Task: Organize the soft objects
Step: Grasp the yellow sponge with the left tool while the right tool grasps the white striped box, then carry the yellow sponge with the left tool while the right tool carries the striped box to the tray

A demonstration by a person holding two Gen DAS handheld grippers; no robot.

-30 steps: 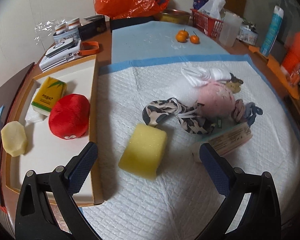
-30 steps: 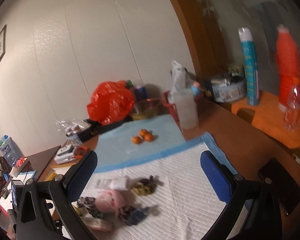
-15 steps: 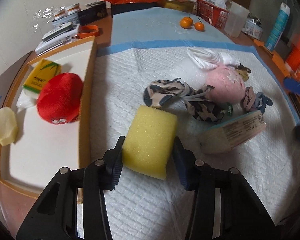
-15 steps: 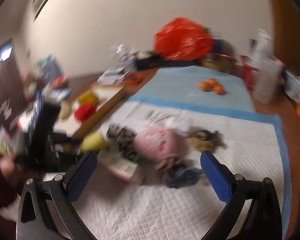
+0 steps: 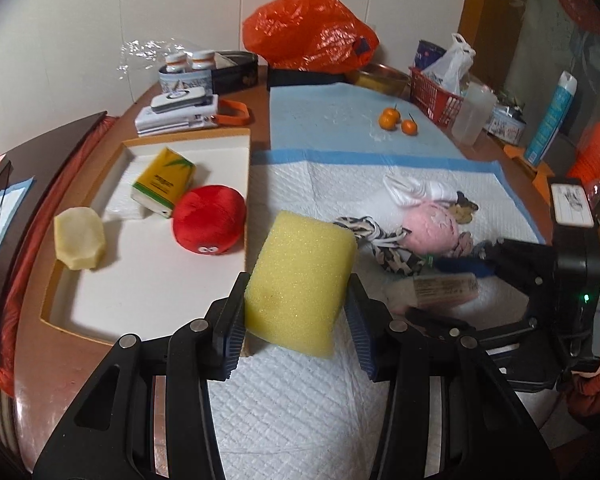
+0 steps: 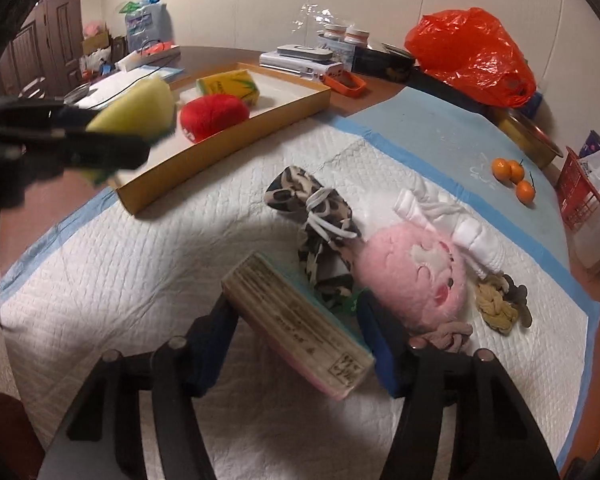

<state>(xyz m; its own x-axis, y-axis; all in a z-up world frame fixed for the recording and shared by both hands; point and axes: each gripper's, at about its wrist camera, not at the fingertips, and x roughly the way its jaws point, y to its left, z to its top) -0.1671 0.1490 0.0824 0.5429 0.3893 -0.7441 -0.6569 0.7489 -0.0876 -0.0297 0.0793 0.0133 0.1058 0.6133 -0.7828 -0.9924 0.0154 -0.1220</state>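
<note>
bench [image 5: 100, 364]: brown top, mostly covered by a white quilted pad [image 5: 308, 408] with a blue border; unsorted soft things lie on the pad's right half.

tray [image 5: 220, 148]: shallow, orange-rimmed, white inside, to the left of the pad. already inside: red plush ball [image 5: 209, 220], yellow tissue pack [image 5: 164, 181], pale yellow sponge piece [image 5: 79, 237].

yellow sponge [image 5: 300, 284]: lifted off the pad, pressed between the pads of the left tongs [image 5: 296, 316], which grip it across its short width. its long axis runs away from the camera. the tray lies just to its left, with a bare stretch of tray floor nearest, so the left hand is the nearer one for delivery there.

flat tissue packet [image 6: 296, 324]: pink-edged, print on its side, on the pad next to the pink plush [image 6: 416, 276]. it sits between the fingers of the right tongs [image 6: 300, 340], whose jaws are closing; its long axis lies diagonally across the gap. whether the pads already press on it is hard to say, probably they are touching.

leopard-print pouch [image 6: 312, 216]: just beyond the packet, touching the pink plush.

braided rope toy [image 6: 496, 308]: right of the plush.
</note>
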